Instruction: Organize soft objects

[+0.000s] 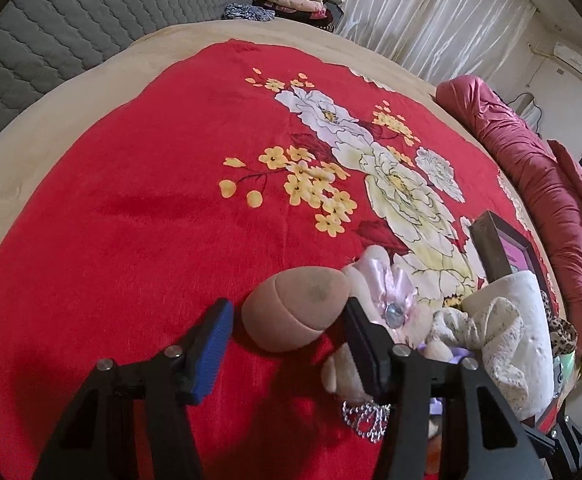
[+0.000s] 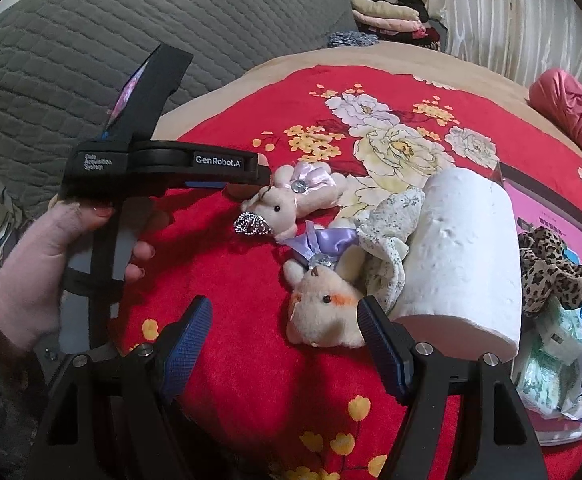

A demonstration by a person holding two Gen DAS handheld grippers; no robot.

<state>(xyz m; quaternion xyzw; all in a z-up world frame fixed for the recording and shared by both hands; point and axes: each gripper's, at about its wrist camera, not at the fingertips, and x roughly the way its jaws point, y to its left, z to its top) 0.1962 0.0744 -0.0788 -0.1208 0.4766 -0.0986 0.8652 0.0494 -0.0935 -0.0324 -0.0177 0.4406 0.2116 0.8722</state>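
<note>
Two plush rabbits lie beside the white foam roll (image 1: 531, 320). In the left wrist view, the left gripper (image 1: 287, 332) stands released around a tan plush foot (image 1: 295, 312); closing off-centre could squeeze it out. The right wrist view alone shows the right gripper (image 2: 287, 340), released, near the lilac-bowed rabbit (image 2: 323, 308), the pink-bowed rabbit (image 2: 291, 200) farther from the roll, and the person's hand (image 2: 51, 248).

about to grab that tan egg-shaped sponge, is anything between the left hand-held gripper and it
Nothing visible blocks it. The left hand-held gripper stands open with the tan sponge already between its fingers, pads not yet pressing. The pink-bow bunny lies right beside the far finger and could get pinched.
</note>
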